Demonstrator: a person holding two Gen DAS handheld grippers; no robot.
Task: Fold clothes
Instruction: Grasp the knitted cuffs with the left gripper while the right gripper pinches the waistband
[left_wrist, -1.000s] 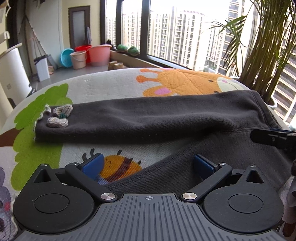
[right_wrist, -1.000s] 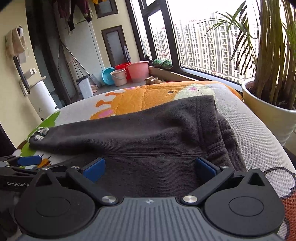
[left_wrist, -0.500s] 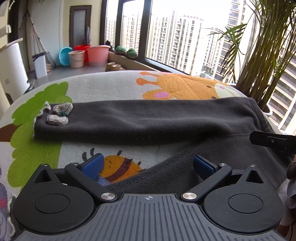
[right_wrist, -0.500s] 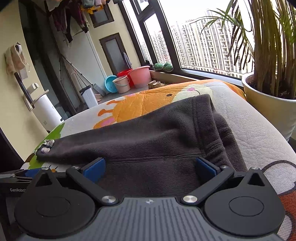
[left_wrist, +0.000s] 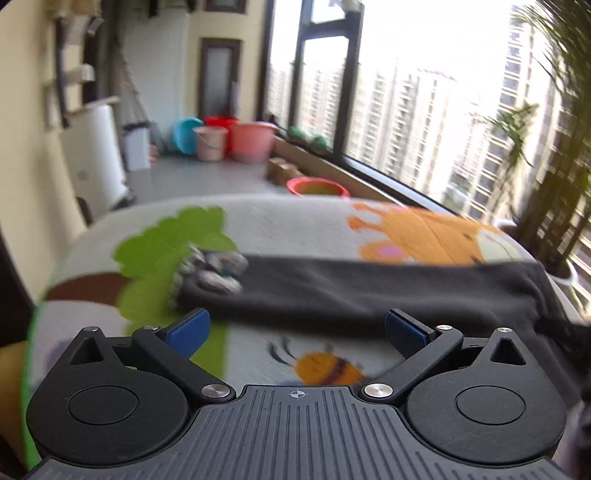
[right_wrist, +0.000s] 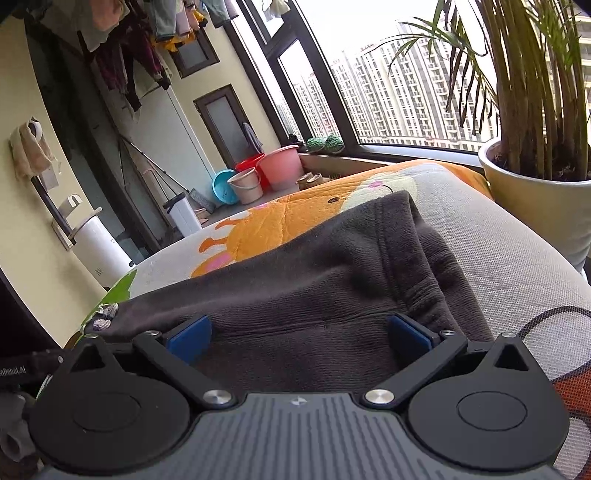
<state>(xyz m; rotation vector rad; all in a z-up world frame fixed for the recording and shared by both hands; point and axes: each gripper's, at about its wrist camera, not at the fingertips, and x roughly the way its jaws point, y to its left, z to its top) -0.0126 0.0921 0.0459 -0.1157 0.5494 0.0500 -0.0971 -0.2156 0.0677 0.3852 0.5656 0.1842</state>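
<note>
Jaws spread wide on both: left gripper (left_wrist: 295, 330) hangs over the cartoon-printed quilted mat (left_wrist: 295, 225); right gripper (right_wrist: 299, 332) straddles the dark grey knitted garment (right_wrist: 295, 291).

A garment (left_wrist: 369, 291) lay across the quilt (left_wrist: 295, 225) in front of me, stretching left to right. Its cuff trim (left_wrist: 210, 271) sat at the far left end, and its bulkier part (right_wrist: 332, 295) was bunched at the right, near the quilt's right edge. My left gripper (left_wrist: 295, 332) hung over bare quilt just near of the sleeve, jaws spread wide. My right gripper (right_wrist: 299, 332) sat over the bulky part, jaws also apart. A potted plant (right_wrist: 535, 184) stood right of the quilt. Buckets (left_wrist: 236, 142) stood on the floor far behind, beside the window (left_wrist: 406, 92).
</note>
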